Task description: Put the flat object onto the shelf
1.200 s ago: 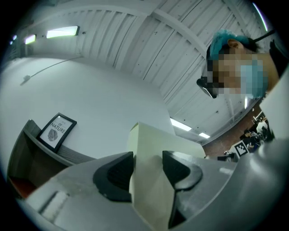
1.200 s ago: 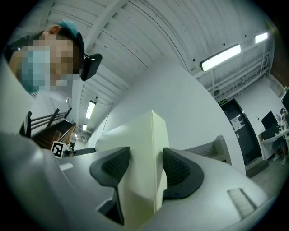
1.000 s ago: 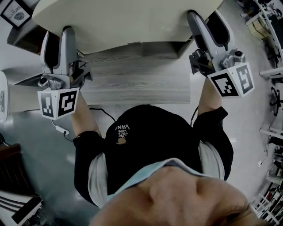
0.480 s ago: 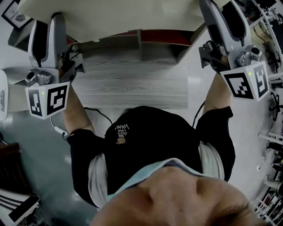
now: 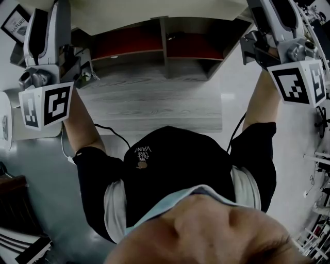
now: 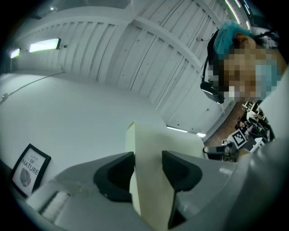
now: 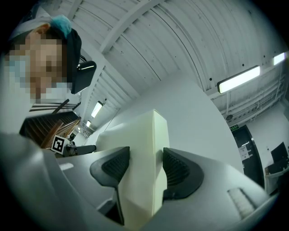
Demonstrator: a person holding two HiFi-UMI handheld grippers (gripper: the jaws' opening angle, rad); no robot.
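Note:
A flat cream board (image 5: 154,7) spans the top edge of the head view, held at both ends. My left gripper (image 5: 46,20) is shut on its left end, and the left gripper view has the board's edge (image 6: 151,149) pressed between the dark pads (image 6: 118,173). My right gripper (image 5: 273,18) is shut on the right end, with the board's corner (image 7: 140,135) clamped between the ribbed pads (image 7: 178,169). Below the board stands a shelf unit (image 5: 165,49) with red-backed compartments and a grey wood-grain lower surface (image 5: 154,98).
A framed picture (image 5: 15,23) leans at the far left, also in the left gripper view as the framed picture (image 6: 29,169). A black cable (image 5: 111,131) trails over the floor by the shelf. A white object (image 5: 5,118) sits at the left; racks (image 5: 322,160) line the right edge.
Both grippers have carried the board up and away toward the top of the head view. The red shelf compartments that it covered have come into sight.

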